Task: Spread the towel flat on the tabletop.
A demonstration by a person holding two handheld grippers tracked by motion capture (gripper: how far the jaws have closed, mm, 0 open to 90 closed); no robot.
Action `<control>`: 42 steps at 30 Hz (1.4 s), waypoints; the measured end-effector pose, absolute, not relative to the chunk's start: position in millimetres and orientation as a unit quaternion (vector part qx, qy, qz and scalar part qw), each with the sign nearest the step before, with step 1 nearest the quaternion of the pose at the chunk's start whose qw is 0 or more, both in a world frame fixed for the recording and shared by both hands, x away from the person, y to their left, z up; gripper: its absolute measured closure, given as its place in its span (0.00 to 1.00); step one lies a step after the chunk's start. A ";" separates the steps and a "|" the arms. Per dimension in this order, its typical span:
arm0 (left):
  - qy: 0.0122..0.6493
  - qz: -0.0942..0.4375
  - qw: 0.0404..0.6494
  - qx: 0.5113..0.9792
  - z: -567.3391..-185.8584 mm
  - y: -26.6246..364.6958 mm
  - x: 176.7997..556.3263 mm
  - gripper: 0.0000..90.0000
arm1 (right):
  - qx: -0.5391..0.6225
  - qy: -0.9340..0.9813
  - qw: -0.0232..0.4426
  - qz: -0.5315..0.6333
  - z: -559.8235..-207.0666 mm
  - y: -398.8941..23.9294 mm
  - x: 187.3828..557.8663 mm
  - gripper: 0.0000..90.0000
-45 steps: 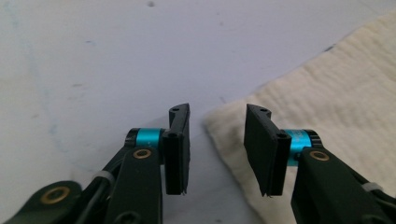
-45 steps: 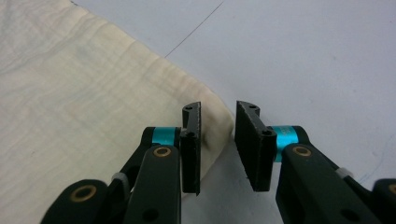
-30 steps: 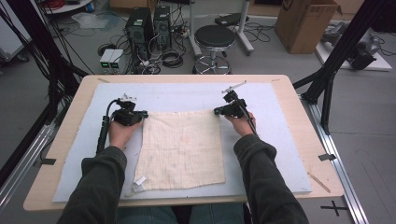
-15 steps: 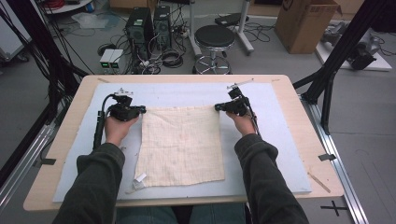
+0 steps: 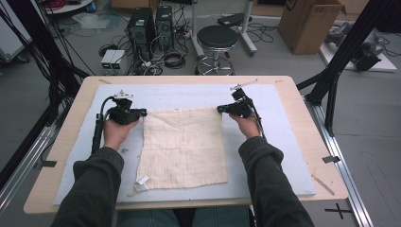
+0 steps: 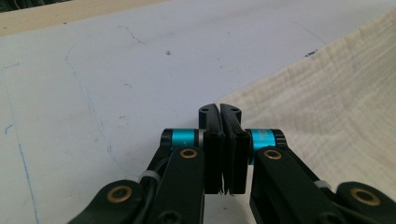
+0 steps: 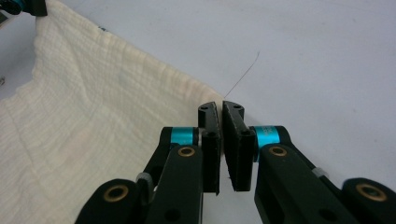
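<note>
Both forearms are coming in from six o'clock and reaching toward twelve, sleeves dark. The left hand (image 5: 116,132) is wrapping the left gripper (image 5: 142,112), whose jaws are pointing toward three o'clock and pressing together. The right hand (image 5: 246,125) is gripping the right gripper (image 5: 220,109), jaws pointing toward nine o'clock and likewise closed. A cable is trailing back along each wrist.
</note>
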State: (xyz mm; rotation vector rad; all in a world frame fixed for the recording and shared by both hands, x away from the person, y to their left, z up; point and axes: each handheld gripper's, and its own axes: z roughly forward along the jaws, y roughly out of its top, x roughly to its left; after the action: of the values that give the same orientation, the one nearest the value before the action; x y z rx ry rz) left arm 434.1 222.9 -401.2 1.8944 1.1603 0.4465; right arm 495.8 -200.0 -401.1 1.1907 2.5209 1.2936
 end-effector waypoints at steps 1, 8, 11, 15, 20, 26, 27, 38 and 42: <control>0.464 0.178 0.425 0.757 -401.1 223.4 434.0 0.97 | 0.386 0.820 0.035 0.421 -401.0 -200.1 495.8 0.95; 0.461 0.174 0.432 0.756 -398.3 224.8 430.9 0.97 | 0.380 0.819 0.033 0.429 -397.4 -202.0 494.1 0.95; 0.458 0.173 0.432 0.757 -397.1 224.9 429.1 0.97 | 0.378 0.819 0.032 0.430 -394.7 -202.5 492.1 0.95; 0.457 0.172 0.434 0.757 -396.9 223.9 427.5 0.97 | 0.375 0.819 0.033 0.433 -392.6 -203.1 490.5 0.95; 0.455 0.172 0.433 0.759 -397.1 223.0 426.3 0.97 | 0.373 0.820 0.031 0.434 -390.4 -203.5 488.6 0.95; 0.455 0.171 0.434 0.759 -396.2 221.8 425.2 0.97 | 0.372 0.818 0.029 0.439 -389.4 -203.8 487.6 0.95; 0.454 0.171 0.434 0.759 -396.2 222.1 425.3 0.97 | 0.372 0.818 0.029 0.438 -389.3 -203.3 487.1 0.95; 0.453 0.172 0.437 0.757 -395.4 225.6 424.9 0.97 | 0.371 0.819 0.028 0.437 -389.5 -200.9 487.0 0.95; 0.451 0.174 0.438 0.758 -393.9 225.6 423.8 0.97 | 0.368 0.820 0.028 0.438 -387.6 -201.0 485.6 0.95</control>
State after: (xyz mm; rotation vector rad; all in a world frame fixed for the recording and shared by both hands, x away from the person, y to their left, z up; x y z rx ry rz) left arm 423.8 225.6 -393.9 1.8841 1.1220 0.4321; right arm 485.6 -201.0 -387.6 1.1373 2.5300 1.3515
